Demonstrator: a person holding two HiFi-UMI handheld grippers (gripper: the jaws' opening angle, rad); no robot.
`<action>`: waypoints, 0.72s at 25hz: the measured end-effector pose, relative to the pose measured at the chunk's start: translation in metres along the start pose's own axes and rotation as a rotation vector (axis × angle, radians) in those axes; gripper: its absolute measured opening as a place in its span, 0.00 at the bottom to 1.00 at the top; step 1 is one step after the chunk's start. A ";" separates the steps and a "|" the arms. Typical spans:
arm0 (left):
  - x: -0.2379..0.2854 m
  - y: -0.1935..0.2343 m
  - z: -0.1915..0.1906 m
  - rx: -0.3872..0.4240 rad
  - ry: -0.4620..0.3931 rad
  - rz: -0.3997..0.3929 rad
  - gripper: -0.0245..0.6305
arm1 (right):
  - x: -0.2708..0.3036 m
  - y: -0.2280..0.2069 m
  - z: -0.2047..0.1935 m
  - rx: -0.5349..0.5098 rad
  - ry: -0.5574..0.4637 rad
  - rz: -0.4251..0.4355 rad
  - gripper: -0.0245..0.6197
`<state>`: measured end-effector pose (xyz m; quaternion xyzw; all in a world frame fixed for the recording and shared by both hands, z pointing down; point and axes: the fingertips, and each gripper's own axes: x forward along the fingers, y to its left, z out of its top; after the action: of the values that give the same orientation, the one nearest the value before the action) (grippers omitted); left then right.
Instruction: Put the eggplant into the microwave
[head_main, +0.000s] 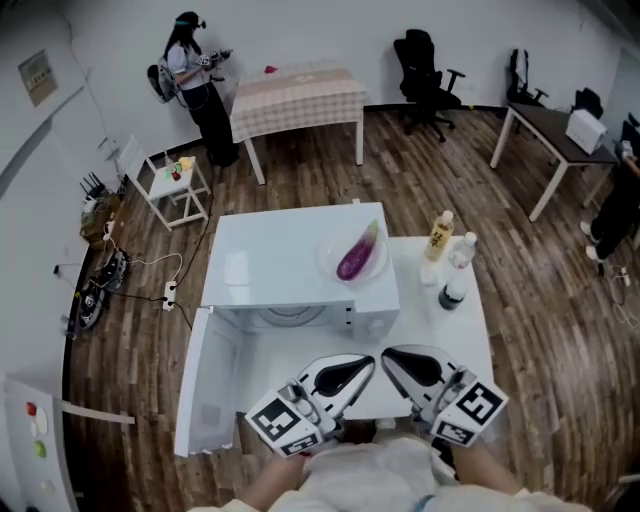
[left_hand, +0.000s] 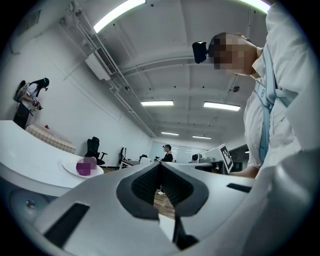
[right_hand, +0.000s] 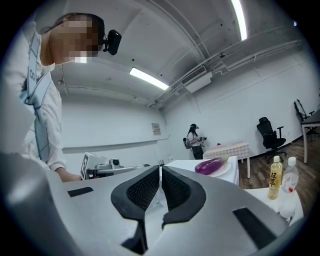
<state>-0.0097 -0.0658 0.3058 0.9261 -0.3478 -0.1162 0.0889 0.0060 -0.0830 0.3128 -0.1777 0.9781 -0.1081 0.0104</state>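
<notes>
A purple eggplant lies on a white plate on top of the white microwave. The microwave's door hangs open to the left, and the turntable shows inside. My left gripper and right gripper are low in the head view, in front of the microwave, with their tips pointing at each other. Both are shut with nothing between the pads. The left gripper view shows its shut jaws with the eggplant off to the left. In the right gripper view, beyond the gripper, the eggplant rests on its plate.
Three bottles stand on the white table right of the microwave. Behind it are a checked table, a person, a small white stand, office chairs and a desk.
</notes>
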 end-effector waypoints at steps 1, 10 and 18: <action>0.004 0.004 0.002 0.002 -0.009 0.007 0.04 | 0.002 -0.005 0.001 -0.002 0.002 0.005 0.09; 0.029 0.029 0.010 0.000 -0.015 0.051 0.04 | 0.013 -0.038 0.009 0.008 0.014 0.040 0.09; 0.035 0.043 0.014 0.015 -0.001 0.083 0.04 | 0.022 -0.050 0.012 0.013 0.008 0.054 0.09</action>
<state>-0.0153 -0.1222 0.2979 0.9113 -0.3870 -0.1103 0.0865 0.0030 -0.1386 0.3118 -0.1509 0.9818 -0.1149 0.0107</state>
